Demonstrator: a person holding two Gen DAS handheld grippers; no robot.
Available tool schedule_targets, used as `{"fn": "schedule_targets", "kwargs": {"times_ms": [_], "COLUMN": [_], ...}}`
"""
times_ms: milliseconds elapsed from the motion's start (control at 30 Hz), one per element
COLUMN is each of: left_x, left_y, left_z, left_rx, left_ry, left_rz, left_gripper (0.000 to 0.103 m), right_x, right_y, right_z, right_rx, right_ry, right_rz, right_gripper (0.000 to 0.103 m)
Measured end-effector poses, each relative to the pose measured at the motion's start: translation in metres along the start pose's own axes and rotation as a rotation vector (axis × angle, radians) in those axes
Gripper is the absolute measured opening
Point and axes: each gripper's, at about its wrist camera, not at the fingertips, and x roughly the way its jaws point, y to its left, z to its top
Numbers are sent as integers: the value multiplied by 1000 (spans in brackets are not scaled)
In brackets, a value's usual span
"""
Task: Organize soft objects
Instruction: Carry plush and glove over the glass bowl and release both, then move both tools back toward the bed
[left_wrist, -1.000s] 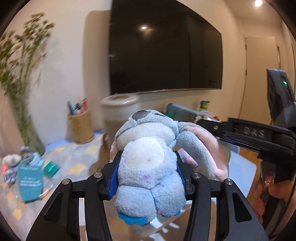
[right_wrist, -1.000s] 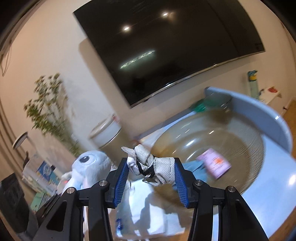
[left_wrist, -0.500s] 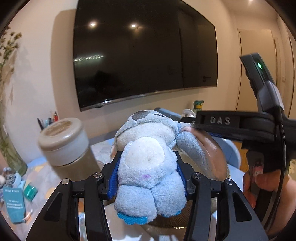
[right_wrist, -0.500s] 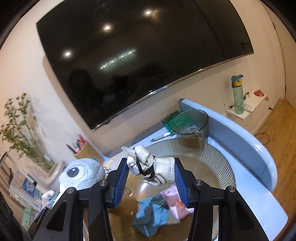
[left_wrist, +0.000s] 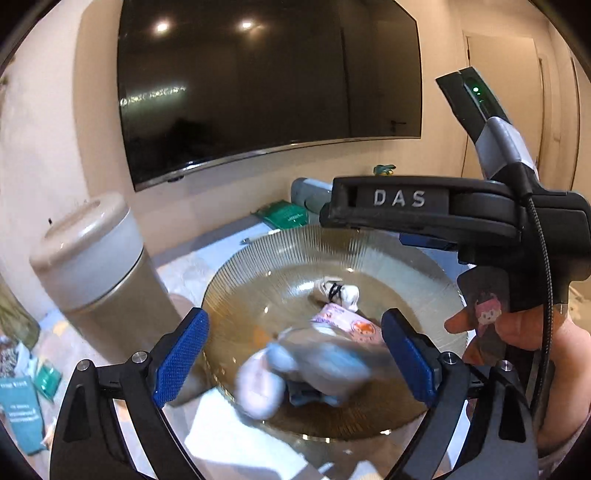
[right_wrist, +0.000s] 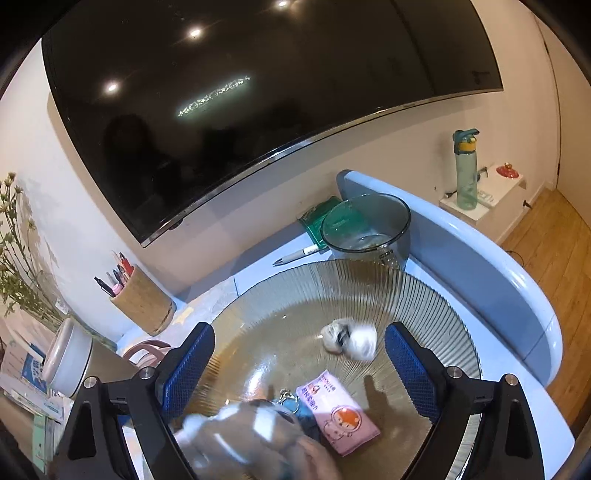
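Note:
A wide ribbed glass bowl (left_wrist: 258, 254) (right_wrist: 373, 275) lies under both grippers. My left gripper (left_wrist: 293, 354) has its jaws opening wide, and the blue-grey plush toy (left_wrist: 303, 369) is a blur below them, free of the pads and dropping into the bowl. My right gripper (right_wrist: 298, 369) is opening too. The small white soft toy (right_wrist: 349, 338) (left_wrist: 338, 293) is blurred over the bowl floor and touches neither pad. A pink tissue pack (right_wrist: 338, 410) (left_wrist: 351, 325) and a blue cloth (right_wrist: 303, 413) lie in the bowl. The plush (right_wrist: 251, 439) also blurs across the bottom of the right wrist view.
A grey canister with a beige lid (left_wrist: 99, 266) stands close to the bowl's left. Behind the bowl are a small glass bowl (right_wrist: 365, 225), a pen (right_wrist: 295, 255) and a cork pen holder (right_wrist: 142, 299). The table's raised blue rim (right_wrist: 480, 266) curves around the right. A hand (left_wrist: 517, 332) holds the right gripper.
Both grippers went from shut to wide open. The plush toy left the left pads and the small white toy left the right pads; both dropped toward the bowl.

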Motion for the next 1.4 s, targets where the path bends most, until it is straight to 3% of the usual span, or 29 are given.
{"fn": "schedule_targets", "kwargs": {"times_ms": [267, 800, 1133, 1400], "left_x": [-17, -69, -97, -109], "left_y": [8, 81, 166, 262], "left_z": [-15, -55, -82, -112], "left_rx": [-18, -88, -137, -235], "left_ry": [27, 81, 83, 121], "left_rz": [-64, -39, 74, 253], "left_gripper": [94, 94, 95, 95], "right_x": [-10, -46, -29, 0], "right_y": [12, 56, 122, 214], "right_z": [-16, -85, -129, -155], "right_rx": [5, 62, 48, -80], "right_ry": [17, 16, 51, 100], "right_rz": [1, 13, 92, 167], "right_gripper": [93, 94, 94, 94]}}
